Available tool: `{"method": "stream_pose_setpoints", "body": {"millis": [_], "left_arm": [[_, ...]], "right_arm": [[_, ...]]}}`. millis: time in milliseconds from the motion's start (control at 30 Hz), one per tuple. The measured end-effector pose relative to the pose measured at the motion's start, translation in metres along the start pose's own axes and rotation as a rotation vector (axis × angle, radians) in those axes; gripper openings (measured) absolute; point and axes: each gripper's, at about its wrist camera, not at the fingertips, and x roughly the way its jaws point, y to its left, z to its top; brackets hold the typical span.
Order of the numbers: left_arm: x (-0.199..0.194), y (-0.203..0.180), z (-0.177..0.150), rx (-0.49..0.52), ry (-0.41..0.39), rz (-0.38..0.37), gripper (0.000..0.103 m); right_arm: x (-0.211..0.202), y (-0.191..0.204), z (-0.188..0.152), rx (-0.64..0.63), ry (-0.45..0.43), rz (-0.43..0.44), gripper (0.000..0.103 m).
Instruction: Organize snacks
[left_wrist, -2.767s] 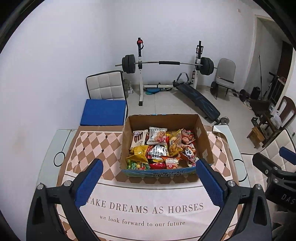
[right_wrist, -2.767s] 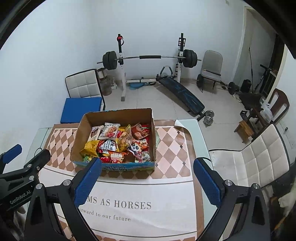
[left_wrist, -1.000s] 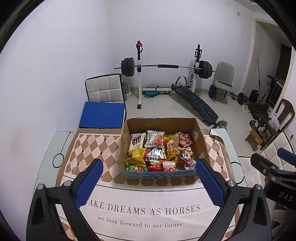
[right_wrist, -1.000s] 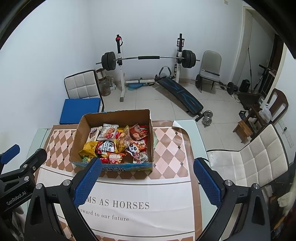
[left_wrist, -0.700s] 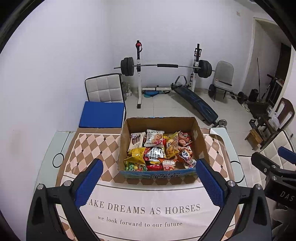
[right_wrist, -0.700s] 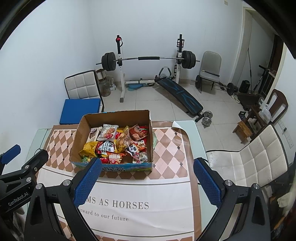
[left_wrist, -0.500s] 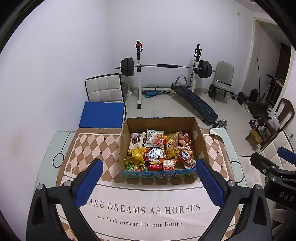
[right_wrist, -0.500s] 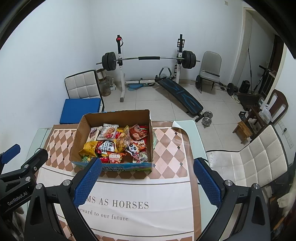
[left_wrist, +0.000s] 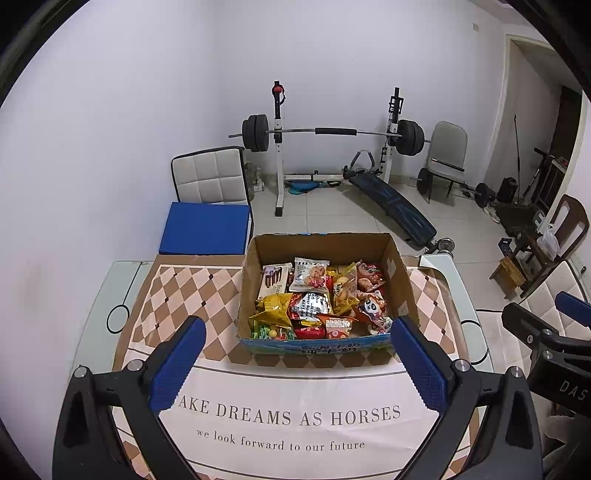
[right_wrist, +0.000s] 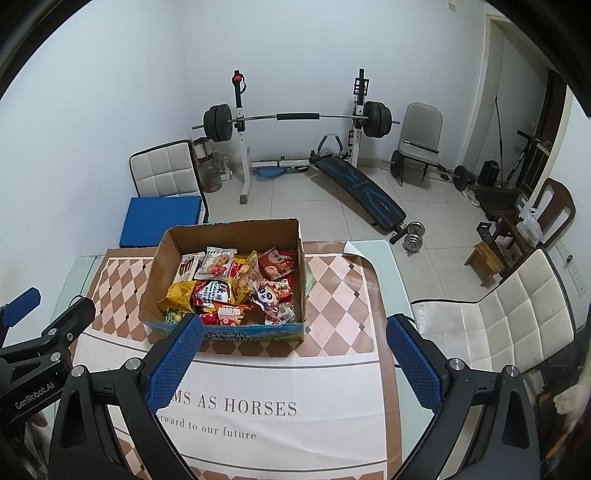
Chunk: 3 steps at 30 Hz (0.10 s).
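Cardboard box (left_wrist: 400, 291) crammed with snack packets (left_wrist: 309, 302)

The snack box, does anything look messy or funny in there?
Yes. The packets in the cardboard box lie jumbled, overlapping and tilted every way, like the panda packet. Nothing has spilled onto the tablecloth. Both grippers are open and empty.

The right gripper (right_wrist: 293, 356) hangs above the tablecloth (right_wrist: 258, 391) with its 2 blue-padded fingers (right_wrist: 173, 363) spread wide and empty. Ahead of them stands an open cardboard box (right_wrist: 159, 273) crammed with snack packets (right_wrist: 236, 288), its near wall just beyond the left pad. The left gripper (right_wrist: 22, 317) juts in at the left edge, and a barbell rack (right_wrist: 295, 118) stands against the far wall.
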Motion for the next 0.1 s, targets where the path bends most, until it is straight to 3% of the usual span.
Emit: {"method": "stream_pose_setpoints", "body": {"millis": [100], "left_arm": [[-0.0017, -0.0015, 0.0, 0.001, -0.001, -0.002, 0.103]], "right_arm": [[-0.0015, -0.0004, 0.0004, 0.001, 0.0, 0.0, 0.101]]}}
